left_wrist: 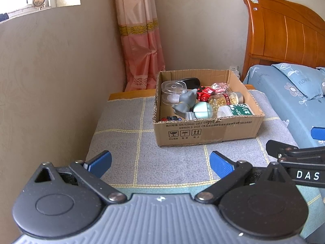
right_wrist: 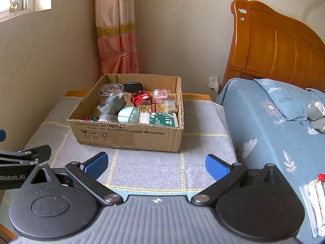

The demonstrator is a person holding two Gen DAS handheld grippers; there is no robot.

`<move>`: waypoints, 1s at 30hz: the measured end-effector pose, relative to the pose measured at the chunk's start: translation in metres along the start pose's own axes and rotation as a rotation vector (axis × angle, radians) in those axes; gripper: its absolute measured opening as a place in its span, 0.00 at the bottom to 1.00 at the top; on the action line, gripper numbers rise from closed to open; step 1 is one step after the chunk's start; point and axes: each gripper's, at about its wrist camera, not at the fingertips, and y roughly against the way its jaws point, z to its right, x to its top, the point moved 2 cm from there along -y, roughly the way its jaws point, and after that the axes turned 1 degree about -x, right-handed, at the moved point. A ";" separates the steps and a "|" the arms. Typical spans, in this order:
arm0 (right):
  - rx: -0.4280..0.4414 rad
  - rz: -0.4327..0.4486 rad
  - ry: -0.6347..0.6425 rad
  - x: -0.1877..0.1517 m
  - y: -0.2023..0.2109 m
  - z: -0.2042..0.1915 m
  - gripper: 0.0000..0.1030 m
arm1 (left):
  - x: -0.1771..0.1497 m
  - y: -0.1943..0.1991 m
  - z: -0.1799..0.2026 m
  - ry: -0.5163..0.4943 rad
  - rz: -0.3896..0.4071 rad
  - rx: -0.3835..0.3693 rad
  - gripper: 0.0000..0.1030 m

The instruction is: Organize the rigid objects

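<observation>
An open cardboard box (left_wrist: 205,132) stands on a grey checked cloth (left_wrist: 126,142); it also shows in the right wrist view (right_wrist: 130,136). Inside lie a clear round container (left_wrist: 172,91), a grey elephant figure (left_wrist: 185,101), a red toy car (left_wrist: 206,93), a pink-capped clear bottle (left_wrist: 220,87), a jar of yellow capsules (left_wrist: 223,99), a mint egg-shaped case (left_wrist: 203,110), a green-labelled white bottle (left_wrist: 235,110) and a black oval item (left_wrist: 190,82). My left gripper (left_wrist: 160,162) is open and empty, well short of the box. My right gripper (right_wrist: 156,164) is open and empty, also short of it.
A bed with blue floral bedding (right_wrist: 274,126) and a wooden headboard (right_wrist: 274,46) is to the right. A wall (left_wrist: 50,81) and a pink curtain (left_wrist: 140,40) stand behind and to the left. A grey plush toy (right_wrist: 316,111) lies on the bed. Papers (right_wrist: 314,199) lie at the lower right.
</observation>
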 end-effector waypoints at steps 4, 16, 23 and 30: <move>-0.001 -0.001 -0.002 0.000 0.000 0.000 1.00 | 0.000 0.001 0.001 -0.002 0.000 -0.001 0.99; -0.001 0.000 -0.003 0.000 0.001 0.000 1.00 | 0.001 0.001 0.001 -0.004 0.000 0.001 0.99; -0.003 -0.001 -0.001 0.000 0.001 0.000 1.00 | 0.001 0.002 0.003 -0.005 0.003 -0.004 0.99; -0.005 0.004 -0.003 0.001 0.004 0.002 1.00 | 0.002 0.005 0.003 -0.002 0.007 -0.009 0.99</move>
